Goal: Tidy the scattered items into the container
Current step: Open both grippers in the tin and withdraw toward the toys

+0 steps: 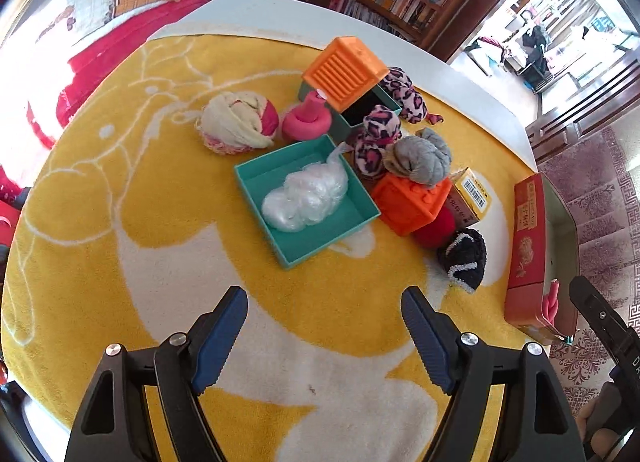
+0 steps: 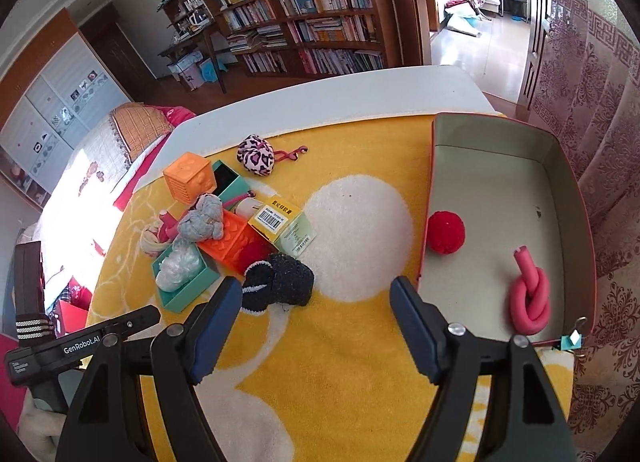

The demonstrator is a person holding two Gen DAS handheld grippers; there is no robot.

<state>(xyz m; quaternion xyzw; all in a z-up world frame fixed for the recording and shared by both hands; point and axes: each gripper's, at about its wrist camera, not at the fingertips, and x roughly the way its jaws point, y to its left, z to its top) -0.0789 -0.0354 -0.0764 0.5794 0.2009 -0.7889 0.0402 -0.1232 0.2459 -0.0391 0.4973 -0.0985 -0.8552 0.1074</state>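
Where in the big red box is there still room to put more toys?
The red box is mostly bare: its whole far half, beyond the red ball, and the floor between that ball and the pink knotted tube. Outside, the white circle on the blanket is free. It's crowded around the black sock bundle and orange blocks.

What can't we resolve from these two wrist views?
- Red ball in the pile: left wrist view, mostly hidden behind the orange block.
- Dark teal box contents: left wrist view, covered by the orange ridged block; interior in shadow.
- Red tin: right wrist view, its near wall is hidden by the right hand-held gripper.
- Yellow carton print: too small.
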